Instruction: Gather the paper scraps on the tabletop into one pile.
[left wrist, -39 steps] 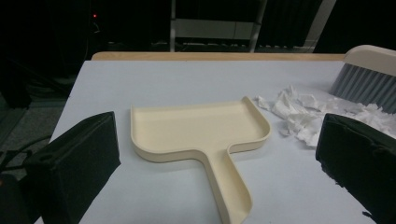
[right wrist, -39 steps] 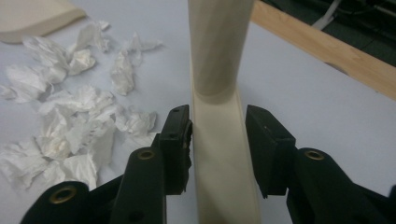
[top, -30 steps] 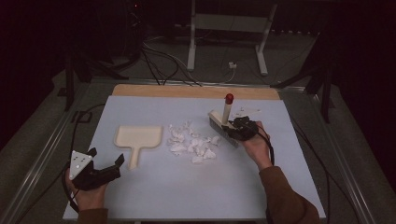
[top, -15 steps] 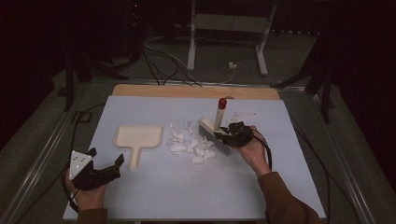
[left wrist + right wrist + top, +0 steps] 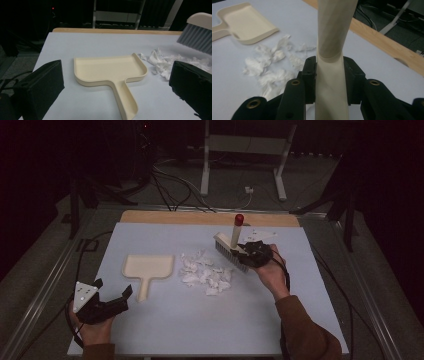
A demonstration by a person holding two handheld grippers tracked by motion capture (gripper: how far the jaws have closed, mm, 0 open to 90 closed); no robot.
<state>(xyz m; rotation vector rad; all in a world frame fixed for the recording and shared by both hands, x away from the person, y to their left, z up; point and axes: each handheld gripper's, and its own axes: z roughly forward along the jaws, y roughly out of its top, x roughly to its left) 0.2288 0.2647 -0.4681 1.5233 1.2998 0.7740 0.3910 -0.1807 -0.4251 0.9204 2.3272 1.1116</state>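
The left claw (image 5: 111,301) rests at the counter's (image 5: 165,330) near-left corner, jaws wide, holding nothing. Just ahead lies the cream dustpan (image 5: 148,268), handle toward the person. Right of it sits a pile of white paper scraps (image 5: 206,274). The right claw (image 5: 248,254) clamps the brush (image 5: 231,251) by its handle, bristles beside the scraps.
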